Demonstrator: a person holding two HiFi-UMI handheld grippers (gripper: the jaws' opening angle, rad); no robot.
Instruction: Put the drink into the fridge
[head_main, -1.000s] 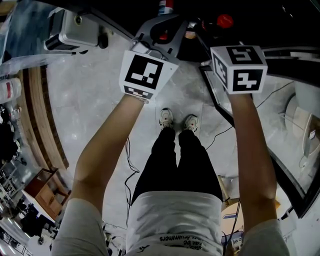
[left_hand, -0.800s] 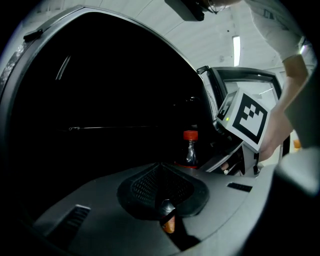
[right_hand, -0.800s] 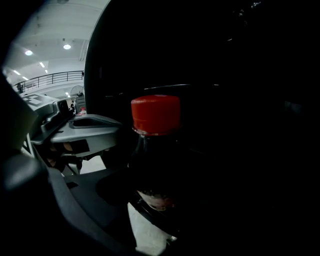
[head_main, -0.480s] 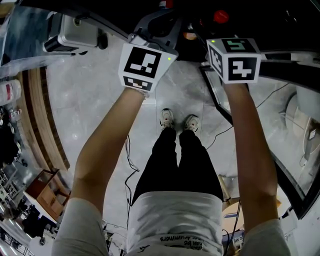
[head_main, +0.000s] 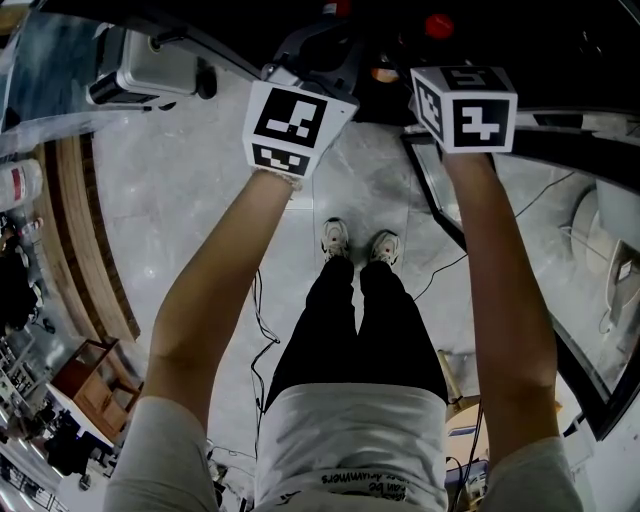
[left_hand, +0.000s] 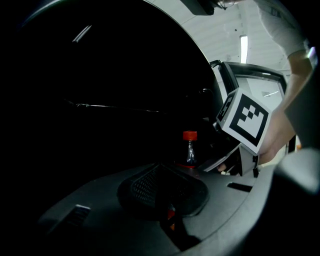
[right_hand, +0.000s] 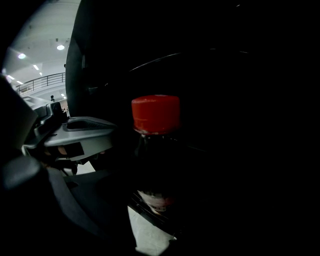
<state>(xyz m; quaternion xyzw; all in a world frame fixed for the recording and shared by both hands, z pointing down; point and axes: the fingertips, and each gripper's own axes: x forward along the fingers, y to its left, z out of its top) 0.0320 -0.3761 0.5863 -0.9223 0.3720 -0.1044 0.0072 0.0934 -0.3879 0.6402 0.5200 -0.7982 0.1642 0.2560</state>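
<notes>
Standing on a pale marbled floor (head_main: 170, 210), the person is facing the fridge (head_main: 580, 50), whose black interior is filling the top of the head view, while a dark framed panel (head_main: 520, 270) is slanting down the right side. Both bare arms are stretching forward and up, almost parallel, the left arm (head_main: 215, 290) angling slightly inward and the right arm (head_main: 500, 290) running straight. Legs in black trousers (head_main: 350, 330) are ending in white shoes (head_main: 333, 238) set side by side. Each wrist is disappearing behind a marker cube, the left cube (head_main: 298, 128) tilting and the right cube (head_main: 465, 105) sitting squarer. The right gripper (left_hand: 212, 164) is clamping the drink bottle (left_hand: 190, 156) and holding it upright against the fridge's dark interior; whether it is resting on a shelf is too dark to tell. The left gripper (left_hand: 167, 197) is hovering just beside it, jaws pressing together on nothing, pointing toward the bottle. Wooden furniture (head_main: 90, 380) is standing at the left, a cable (head_main: 258, 330) is trailing across the floor, and the bottle's red cap (right_hand: 155, 114) is glowing in the middle of the right gripper view
</notes>
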